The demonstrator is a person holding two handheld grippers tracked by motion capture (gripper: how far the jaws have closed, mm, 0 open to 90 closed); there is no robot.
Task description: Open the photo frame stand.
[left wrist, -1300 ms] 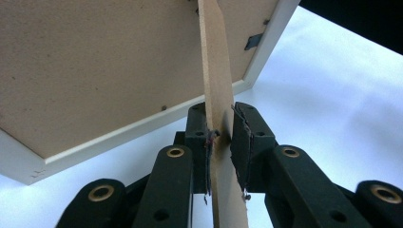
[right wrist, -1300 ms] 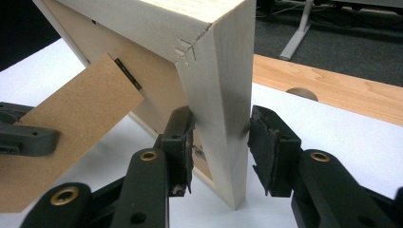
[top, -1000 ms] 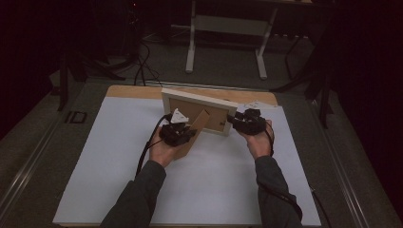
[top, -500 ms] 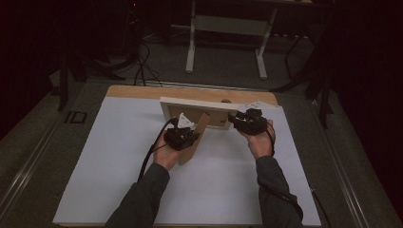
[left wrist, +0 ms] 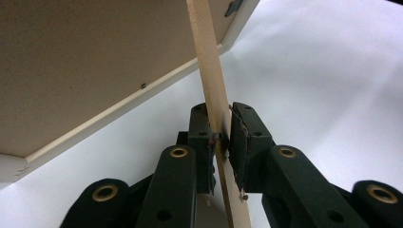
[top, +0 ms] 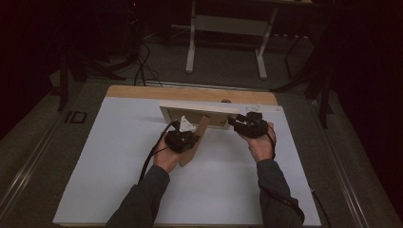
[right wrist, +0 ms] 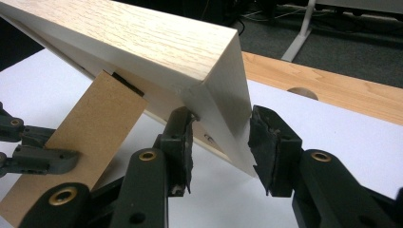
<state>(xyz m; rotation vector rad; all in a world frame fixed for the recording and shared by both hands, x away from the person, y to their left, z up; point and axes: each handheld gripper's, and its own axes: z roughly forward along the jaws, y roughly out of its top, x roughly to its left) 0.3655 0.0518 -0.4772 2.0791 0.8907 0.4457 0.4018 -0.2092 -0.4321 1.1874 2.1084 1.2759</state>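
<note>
Fingers of the left gripper [left wrist: 219, 142] pinched the thin easel strut [left wrist: 211, 80] that slanted back from the picture frame [top: 197, 115] standing mid-desk [top: 119, 161]; the right gripper [right wrist: 221, 142], nearer the frame's end, clasped its corner, both forearms reaching forward from the desk's near edge.

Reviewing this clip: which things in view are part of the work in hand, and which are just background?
In use:
- picture frame, gripped at its corner by the right gripper
- stand flap, pinched in the left gripper

Background:
- white mat
- wooden tabletop
- white desk legs on the floor behind
- floor cables
</note>
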